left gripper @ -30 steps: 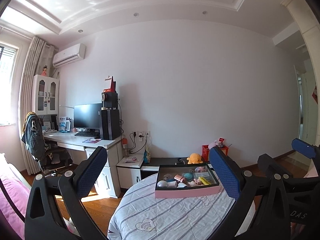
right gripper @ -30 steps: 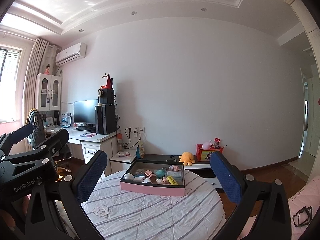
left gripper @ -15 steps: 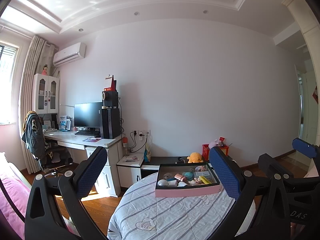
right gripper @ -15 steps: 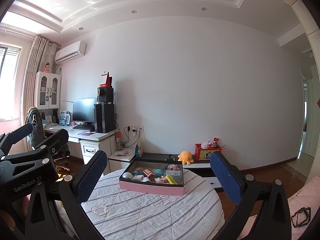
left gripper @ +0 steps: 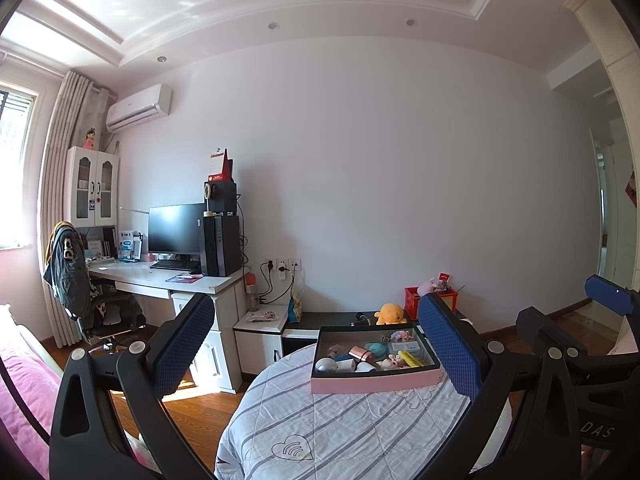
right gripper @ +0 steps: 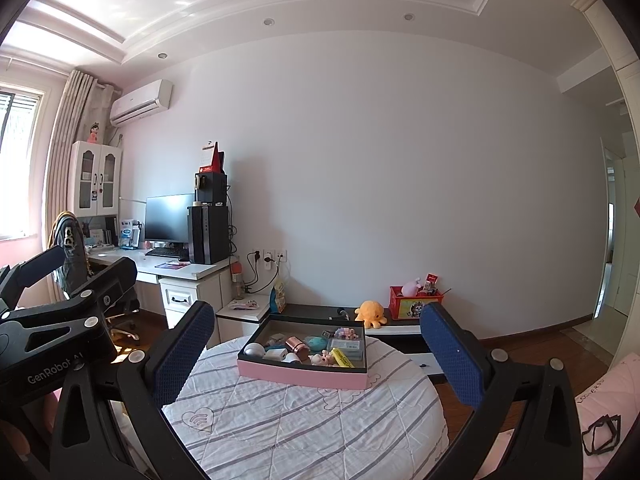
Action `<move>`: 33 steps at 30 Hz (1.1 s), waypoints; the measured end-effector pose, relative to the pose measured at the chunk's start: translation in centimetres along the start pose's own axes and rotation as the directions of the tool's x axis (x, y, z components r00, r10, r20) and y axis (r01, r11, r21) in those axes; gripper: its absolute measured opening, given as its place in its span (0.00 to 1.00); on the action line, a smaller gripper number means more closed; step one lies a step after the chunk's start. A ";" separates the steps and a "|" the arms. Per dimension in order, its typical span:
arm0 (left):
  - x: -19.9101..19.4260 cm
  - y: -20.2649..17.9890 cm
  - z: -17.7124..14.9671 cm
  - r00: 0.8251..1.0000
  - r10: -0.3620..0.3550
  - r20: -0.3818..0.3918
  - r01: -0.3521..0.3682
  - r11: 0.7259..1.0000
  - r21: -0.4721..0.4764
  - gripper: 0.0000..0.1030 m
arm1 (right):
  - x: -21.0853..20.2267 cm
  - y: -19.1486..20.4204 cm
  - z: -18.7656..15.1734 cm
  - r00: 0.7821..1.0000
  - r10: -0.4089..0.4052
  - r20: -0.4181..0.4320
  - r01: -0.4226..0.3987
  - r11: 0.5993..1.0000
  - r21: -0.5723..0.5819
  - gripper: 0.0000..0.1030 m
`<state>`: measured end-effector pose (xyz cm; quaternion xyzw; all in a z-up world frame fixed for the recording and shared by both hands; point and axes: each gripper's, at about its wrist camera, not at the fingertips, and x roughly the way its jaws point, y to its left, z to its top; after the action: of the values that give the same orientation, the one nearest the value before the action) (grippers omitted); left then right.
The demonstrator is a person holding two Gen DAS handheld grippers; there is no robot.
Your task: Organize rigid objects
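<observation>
Both tools are spread wide with nothing between the pads. Left tool (left gripper: 316,350) and right tool (right gripper: 316,354) hang level, back from the round surface (right gripper: 304,432) with the striped quilted cover.

The task's things sit in the pink tray (right gripper: 300,376), centre of the right-wrist view, lower centre-right of the left-wrist view, on the far part of the surface. Inside we see a white rounded thing (right gripper: 254,349) at the tray's left end, a rose-gold cylinder (right gripper: 297,345), a teal round piece (right gripper: 316,342), a yellow marker (right gripper: 342,357) and a small pink figure (right gripper: 323,358). They're packed close, some touching; exact contacts are too small to read.

Everything visible is already in the tray and the cover around it is bare. That fits items waiting to be sorted out of it or items just gathered into it, and we can't tell which.

If we go in:
- Come down from above, tray wall is tall on the near side.
- Set the fingers across the short axis of one item only; neighbours are tight, so narrow the gap before descending.
- The cylinder and white piece will likely roll, so grip at mid-body.
- Keep the other tool clear; the left one is visible at the left edge of the right-wrist view.
- The tray may slide on the cloth.
</observation>
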<state>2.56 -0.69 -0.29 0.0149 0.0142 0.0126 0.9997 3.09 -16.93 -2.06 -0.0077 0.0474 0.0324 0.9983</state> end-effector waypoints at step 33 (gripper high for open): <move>-0.1 0.1 0.1 1.000 0.000 -0.003 0.000 1.000 0.000 1.00 | 0.4 -0.3 -0.1 1.000 -0.002 -0.007 0.002 1.000 -0.002 1.00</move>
<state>2.47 -0.63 -0.20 0.0151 0.0159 0.0124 0.9997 3.49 -17.26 -2.23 -0.0090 0.0506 0.0316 0.9982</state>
